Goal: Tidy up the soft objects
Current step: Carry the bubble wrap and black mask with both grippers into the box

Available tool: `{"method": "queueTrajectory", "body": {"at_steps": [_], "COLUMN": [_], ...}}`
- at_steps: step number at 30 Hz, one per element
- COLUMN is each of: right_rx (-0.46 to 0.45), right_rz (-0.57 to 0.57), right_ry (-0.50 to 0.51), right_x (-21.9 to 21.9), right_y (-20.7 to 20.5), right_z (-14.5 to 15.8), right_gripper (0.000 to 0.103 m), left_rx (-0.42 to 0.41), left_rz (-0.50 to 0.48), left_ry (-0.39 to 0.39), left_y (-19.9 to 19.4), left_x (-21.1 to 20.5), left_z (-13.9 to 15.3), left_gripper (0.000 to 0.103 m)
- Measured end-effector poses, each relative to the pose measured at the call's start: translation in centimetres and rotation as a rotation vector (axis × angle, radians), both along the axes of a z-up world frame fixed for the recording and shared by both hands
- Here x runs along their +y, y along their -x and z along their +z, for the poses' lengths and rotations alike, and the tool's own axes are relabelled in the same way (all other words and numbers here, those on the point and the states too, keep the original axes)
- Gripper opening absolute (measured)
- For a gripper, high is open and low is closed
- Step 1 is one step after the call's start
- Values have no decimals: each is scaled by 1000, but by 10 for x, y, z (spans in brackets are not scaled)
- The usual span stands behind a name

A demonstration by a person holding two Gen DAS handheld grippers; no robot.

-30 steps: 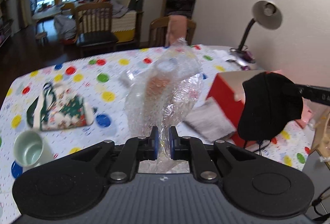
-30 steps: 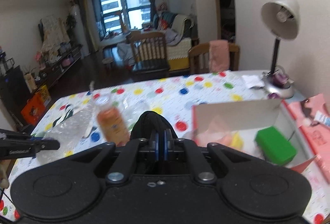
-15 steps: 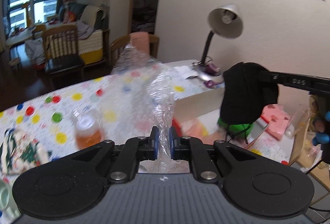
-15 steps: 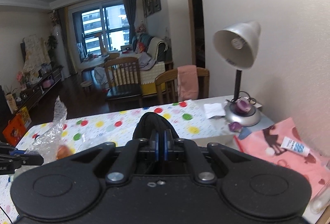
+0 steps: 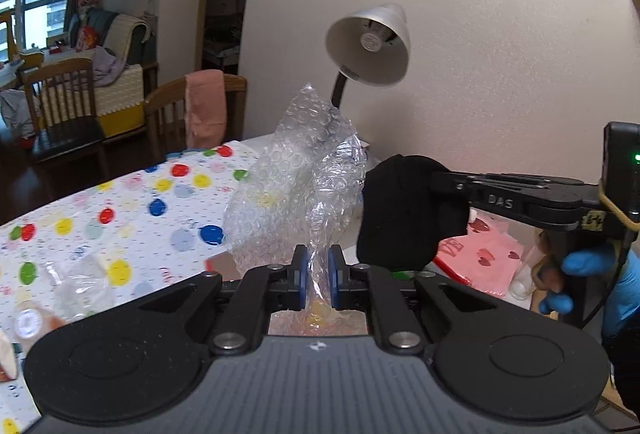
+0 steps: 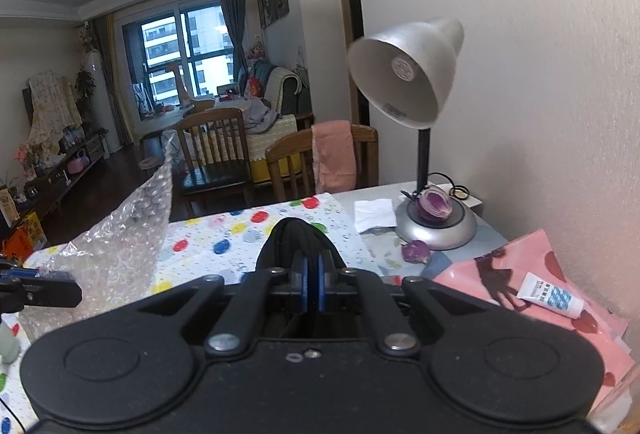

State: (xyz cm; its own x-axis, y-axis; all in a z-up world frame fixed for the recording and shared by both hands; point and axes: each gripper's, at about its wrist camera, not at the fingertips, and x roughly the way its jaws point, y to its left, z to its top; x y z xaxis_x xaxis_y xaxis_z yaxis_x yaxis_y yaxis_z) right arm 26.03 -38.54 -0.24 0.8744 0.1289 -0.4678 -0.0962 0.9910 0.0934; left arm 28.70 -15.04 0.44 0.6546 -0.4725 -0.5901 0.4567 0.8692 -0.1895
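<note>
My left tongs pinch bubble wrap; right tongs clamp black cloth. I lower both gently, then release over the box.

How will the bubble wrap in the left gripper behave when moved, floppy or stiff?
Likely semi-floppy: the bubble wrap is crumpled yet stands up above the left gripper. Probably very light, as a thin pinch carries the whole sheet. May slip, since the film looks glossy.

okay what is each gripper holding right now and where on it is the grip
The left gripper pinches the bubble wrap at its bunched lower end. The right gripper is shut on the black cloth, gripped at one edge.
</note>
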Motion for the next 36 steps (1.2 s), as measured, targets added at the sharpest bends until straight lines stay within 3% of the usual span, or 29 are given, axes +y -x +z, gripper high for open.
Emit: {"method": "queueTrajectory", "body": {"at_steps": [6, 14, 25, 31, 36], "right_rx": [47, 109, 245, 314, 351], "right_rz": [-12, -6, 47, 85, 94], "right_ry": [-25, -20, 40, 89, 63], "right_x": [-21, -33, -25, -19, -21], "right_y": [-15, -30, -47, -54, -59], "right_z": [-15, -38, -67, -86, -96], "right_gripper": [4, 4, 4, 4, 9], "left_rx": [59, 77, 251, 310, 356], "left_rz": [-11, -21, 25, 25, 17], "left_ry": [11, 46, -69, -116, -151], "left_y": [-22, -47, -72, -76, -76], "left_x": [-27, -53, -62, -67, -72], "left_z": [-23, -41, -115, -138, -154], "left_gripper": [10, 10, 10, 10, 10]}}
